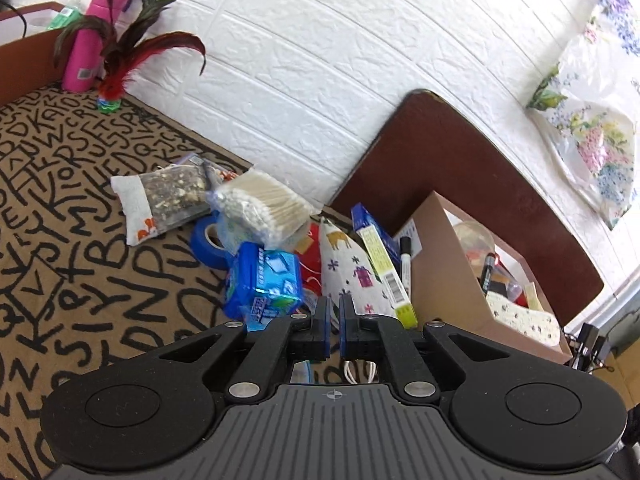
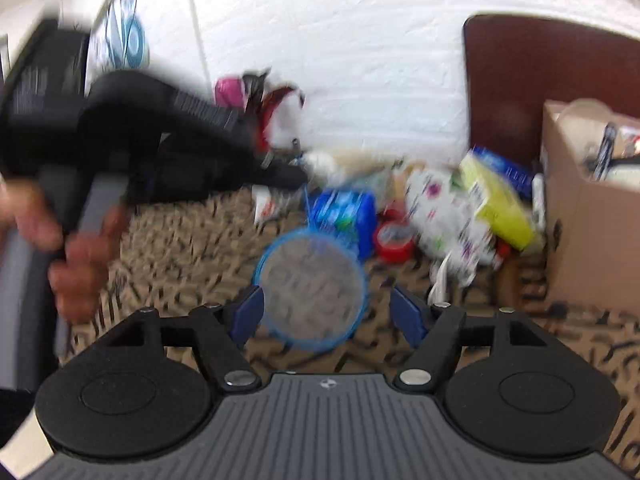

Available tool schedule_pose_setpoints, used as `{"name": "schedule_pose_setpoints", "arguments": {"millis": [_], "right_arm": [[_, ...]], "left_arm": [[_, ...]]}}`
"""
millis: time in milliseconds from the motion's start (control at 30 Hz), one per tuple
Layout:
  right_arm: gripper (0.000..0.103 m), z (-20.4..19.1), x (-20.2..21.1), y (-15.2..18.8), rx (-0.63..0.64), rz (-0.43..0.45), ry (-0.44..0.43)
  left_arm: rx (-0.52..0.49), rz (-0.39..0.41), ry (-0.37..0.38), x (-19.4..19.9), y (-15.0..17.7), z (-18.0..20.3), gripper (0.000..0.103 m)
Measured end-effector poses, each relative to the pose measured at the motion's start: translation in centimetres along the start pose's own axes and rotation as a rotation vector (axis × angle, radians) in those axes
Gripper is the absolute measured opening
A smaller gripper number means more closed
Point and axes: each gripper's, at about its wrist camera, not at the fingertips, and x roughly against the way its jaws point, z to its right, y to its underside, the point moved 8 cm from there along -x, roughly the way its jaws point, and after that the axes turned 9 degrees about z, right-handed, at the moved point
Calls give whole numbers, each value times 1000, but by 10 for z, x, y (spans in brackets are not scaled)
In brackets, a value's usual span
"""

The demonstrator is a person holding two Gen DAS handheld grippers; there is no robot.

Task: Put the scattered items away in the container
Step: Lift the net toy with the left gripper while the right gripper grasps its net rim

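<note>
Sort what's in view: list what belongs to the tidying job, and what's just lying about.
Belongs to the job:
- cardboard box (the container)
- bag of cotton swabs
- blue tape roll
- blue packet
- round blue-rimmed mesh item, between the open right hand-held gripper fingers

Just lying about:
- pink bottle
- feather shuttlecock
- floral bag

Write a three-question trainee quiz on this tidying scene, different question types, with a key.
1. True or false: the left tool is wide open.
2. Multiple choice: what lies between the fingers of the right tool? A) a blue-rimmed round net B) a red tape roll C) a marker pen
3. Fill in: the cardboard box stands on the ____ side of the pile in the left wrist view.

Key: 1 false, nearly shut; 2 A; 3 right.
</note>
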Motion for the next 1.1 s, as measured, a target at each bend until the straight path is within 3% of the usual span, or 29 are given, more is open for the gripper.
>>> {"name": "schedule_pose_setpoints", "arguments": {"millis": [67, 100, 133, 167, 233, 267, 500, 700, 800, 900, 933, 967, 1100], "right_arm": [[68, -9, -13, 13, 38, -26, 7], [67, -13, -21, 18, 60, -46, 17], [64, -15, -28, 22, 73, -61, 26], [64, -16, -32, 25, 71, -67, 29], [64, -15, -36, 26, 43, -69, 25], [64, -13, -37, 26, 29, -72, 25], [65, -7, -42, 32, 8, -102, 45], [67, -34, -49, 37, 102, -117, 1], [67, -41, -59, 37, 174, -103, 26], [65, -40, -65, 34, 215, -81, 69], [59, -38, -66, 32, 233, -72, 90], [51, -36, -67, 30, 242, -65, 103], [37, -36, -65, 27, 258, -54, 98]], "left_arm": [[-7, -1, -16, 1, 2, -4, 0], [-5, -1, -24, 2, 3, -9, 8], [4, 0, -37, 2, 3, -16, 26], [21, 9, -63, 3, 2, -25, 29], [61, 24, -117, 1, 0, -48, 52], [80, 18, -133, -2, -1, -59, 55], [244, -87, -212, -33, 18, -121, 60], [262, -68, -191, -47, 16, -127, 66], [248, -73, -183, -59, 10, -123, 62], [236, -93, -183, -67, 9, -124, 28], [249, -99, -176, -70, 9, -126, 10], [264, -98, -170, -71, 9, -127, 10], [280, -80, -157, -67, 9, -127, 10]]}}
